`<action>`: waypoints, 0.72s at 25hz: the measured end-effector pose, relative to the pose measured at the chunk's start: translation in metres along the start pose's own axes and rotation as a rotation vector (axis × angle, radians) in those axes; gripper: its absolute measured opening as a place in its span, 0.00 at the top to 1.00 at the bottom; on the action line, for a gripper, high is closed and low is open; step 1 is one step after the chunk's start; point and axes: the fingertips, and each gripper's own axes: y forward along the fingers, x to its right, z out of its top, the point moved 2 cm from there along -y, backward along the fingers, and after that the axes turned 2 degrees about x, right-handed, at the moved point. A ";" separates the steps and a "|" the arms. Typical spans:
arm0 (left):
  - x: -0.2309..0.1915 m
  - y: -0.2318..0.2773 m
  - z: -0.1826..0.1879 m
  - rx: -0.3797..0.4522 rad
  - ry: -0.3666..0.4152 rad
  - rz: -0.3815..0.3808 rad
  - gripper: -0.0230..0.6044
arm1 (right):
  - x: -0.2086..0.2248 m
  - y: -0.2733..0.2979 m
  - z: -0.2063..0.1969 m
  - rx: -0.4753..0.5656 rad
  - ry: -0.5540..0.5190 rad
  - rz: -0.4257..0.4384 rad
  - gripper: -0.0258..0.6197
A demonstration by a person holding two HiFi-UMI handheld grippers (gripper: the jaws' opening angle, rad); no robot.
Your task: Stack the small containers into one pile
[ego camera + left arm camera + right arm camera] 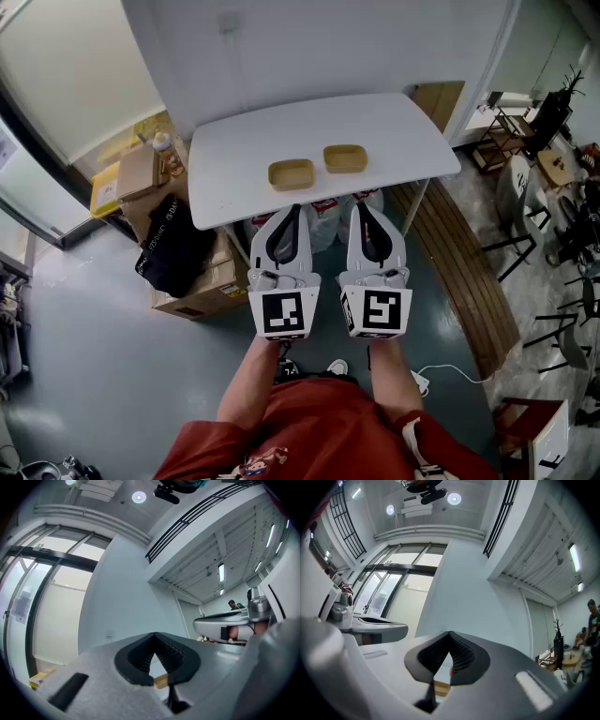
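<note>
Two small tan containers sit side by side on the white table (394,131): one to the left (292,173), one to the right (345,157), both upright and empty. My left gripper (293,208) and my right gripper (360,206) hover level at the table's near edge, short of the containers, each shut with nothing between its jaws. In the left gripper view a sliver of tan container (161,680) shows below the closed jaw tips (154,635). The right gripper view likewise shows a tan piece (441,687) under its closed tips (449,634).
Cardboard boxes (141,173) and a black bag (173,246) lie on the floor left of the table. Bags (323,220) sit under the table. A wooden bench (469,281) runs along the right, with chairs (534,202) and small tables beyond it.
</note>
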 end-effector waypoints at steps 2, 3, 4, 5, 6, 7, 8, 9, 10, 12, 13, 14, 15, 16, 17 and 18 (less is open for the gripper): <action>0.002 0.004 0.010 0.018 0.003 -0.008 0.96 | 0.003 -0.001 0.000 -0.002 0.000 -0.005 0.96; 0.004 0.005 0.012 0.024 0.003 -0.010 0.96 | 0.005 -0.002 -0.001 -0.003 0.000 -0.006 0.96; 0.006 0.005 0.013 0.029 0.004 -0.008 0.96 | 0.007 -0.003 -0.001 -0.005 0.000 -0.007 0.96; 0.008 0.006 0.013 0.031 0.003 -0.005 0.96 | 0.008 -0.003 -0.002 -0.006 0.000 -0.008 0.96; 0.010 0.006 0.013 0.033 0.002 -0.005 0.96 | 0.010 -0.004 -0.003 -0.007 0.000 -0.007 0.96; 0.013 0.007 0.013 0.035 0.003 -0.006 0.96 | 0.012 -0.005 -0.003 -0.008 0.000 -0.007 0.96; 0.016 0.008 0.014 0.042 0.005 -0.008 0.96 | 0.015 -0.006 -0.003 -0.008 0.002 -0.008 0.96; 0.019 0.009 0.016 0.049 0.007 -0.010 0.96 | 0.018 -0.008 -0.003 -0.007 0.007 -0.011 0.96; 0.022 0.010 0.017 0.054 0.009 -0.013 0.96 | 0.021 -0.010 -0.003 -0.005 0.014 -0.015 0.96; 0.030 0.012 0.017 0.058 0.008 -0.019 0.96 | 0.028 -0.013 -0.004 -0.004 0.029 -0.019 0.96; 0.035 0.014 0.018 0.061 0.002 -0.020 0.96 | 0.032 -0.016 -0.006 -0.006 0.034 -0.021 0.96; 0.040 0.015 0.017 0.062 -0.008 -0.021 0.96 | 0.037 -0.018 -0.007 -0.010 0.039 -0.024 0.96; 0.046 0.017 0.017 0.060 -0.018 -0.022 0.96 | 0.043 -0.021 -0.009 -0.014 0.044 -0.027 0.96; 0.052 0.019 0.016 0.055 -0.025 -0.024 0.96 | 0.049 -0.023 -0.011 -0.018 0.048 -0.031 0.96; 0.058 0.022 0.014 0.048 -0.028 -0.028 0.96 | 0.055 -0.025 -0.013 -0.023 0.051 -0.035 0.96; 0.064 0.025 0.013 0.042 -0.029 -0.032 0.96 | 0.062 -0.028 -0.015 -0.028 0.052 -0.038 0.96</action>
